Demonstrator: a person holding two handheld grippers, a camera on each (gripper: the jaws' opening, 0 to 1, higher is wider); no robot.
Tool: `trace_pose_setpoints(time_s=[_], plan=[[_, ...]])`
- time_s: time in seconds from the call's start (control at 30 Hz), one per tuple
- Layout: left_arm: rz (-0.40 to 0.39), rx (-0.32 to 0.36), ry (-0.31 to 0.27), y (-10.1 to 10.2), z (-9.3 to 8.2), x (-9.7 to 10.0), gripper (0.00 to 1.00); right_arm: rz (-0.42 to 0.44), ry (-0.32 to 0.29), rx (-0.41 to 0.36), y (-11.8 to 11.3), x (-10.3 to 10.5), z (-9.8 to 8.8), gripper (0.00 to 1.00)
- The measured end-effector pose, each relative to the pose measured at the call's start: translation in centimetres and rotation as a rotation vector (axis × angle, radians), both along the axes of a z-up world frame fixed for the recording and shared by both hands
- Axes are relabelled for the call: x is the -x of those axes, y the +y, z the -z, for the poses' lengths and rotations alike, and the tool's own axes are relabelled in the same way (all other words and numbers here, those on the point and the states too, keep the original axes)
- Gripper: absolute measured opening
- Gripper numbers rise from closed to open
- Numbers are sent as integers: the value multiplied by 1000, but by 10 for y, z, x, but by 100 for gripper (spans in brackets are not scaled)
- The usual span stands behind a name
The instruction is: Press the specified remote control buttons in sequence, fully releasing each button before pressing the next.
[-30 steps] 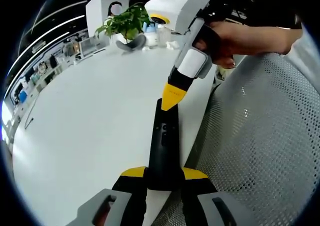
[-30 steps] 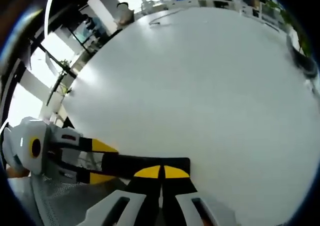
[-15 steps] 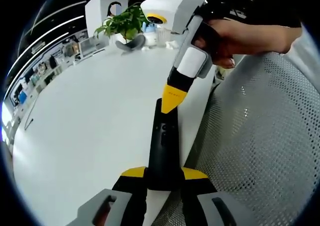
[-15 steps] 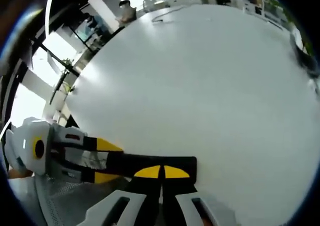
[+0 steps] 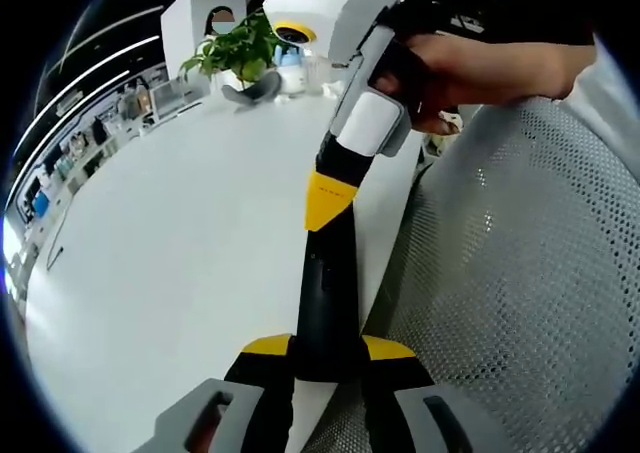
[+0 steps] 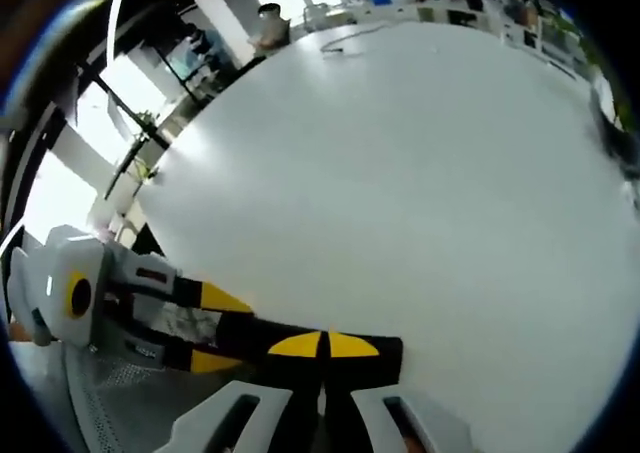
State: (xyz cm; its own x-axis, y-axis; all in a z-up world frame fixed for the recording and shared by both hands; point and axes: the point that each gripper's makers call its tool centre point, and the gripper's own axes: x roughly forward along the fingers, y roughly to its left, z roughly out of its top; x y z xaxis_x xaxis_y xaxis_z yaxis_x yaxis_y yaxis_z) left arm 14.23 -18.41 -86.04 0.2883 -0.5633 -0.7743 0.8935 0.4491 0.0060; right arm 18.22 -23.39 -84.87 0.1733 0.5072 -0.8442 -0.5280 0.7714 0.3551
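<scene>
Between closed left fingers (image 5: 327, 345): remote (image 5: 327, 303).

the right gripper (image 6: 322, 344), yellow tips together, rests on the black remote control (image 6: 300, 340) lying on the white table (image 6: 420, 173). the left gripper (image 6: 215, 328) clamps the remote's other end.

remote control (image 5: 325, 298): 1, lying on the bench | bench (image 5: 170, 233): 1, white | tongs: 2, left tongs (image 5: 328, 358) and right tongs (image 5: 328, 195), both at the remote | potted plant (image 5: 235, 45): 1, at the bench's far end | mesh chair (image 5: 510, 303): 1, beside the bench
</scene>
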Motion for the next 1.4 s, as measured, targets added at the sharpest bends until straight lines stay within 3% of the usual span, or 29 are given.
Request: trace_pose_setpoints(time_s=[0.4, 1.13, 1.4], plan=[[2, -1, -4, -1, 0, 0, 25, 68, 53, -31, -3, 1, 2, 0], [2, 1, -6, -1, 0, 0, 25, 45, 6, -15, -3, -1, 4, 0], [3, -1, -7, -1, 0, 0, 25, 75, 39, -32, -3, -1, 2, 0]])
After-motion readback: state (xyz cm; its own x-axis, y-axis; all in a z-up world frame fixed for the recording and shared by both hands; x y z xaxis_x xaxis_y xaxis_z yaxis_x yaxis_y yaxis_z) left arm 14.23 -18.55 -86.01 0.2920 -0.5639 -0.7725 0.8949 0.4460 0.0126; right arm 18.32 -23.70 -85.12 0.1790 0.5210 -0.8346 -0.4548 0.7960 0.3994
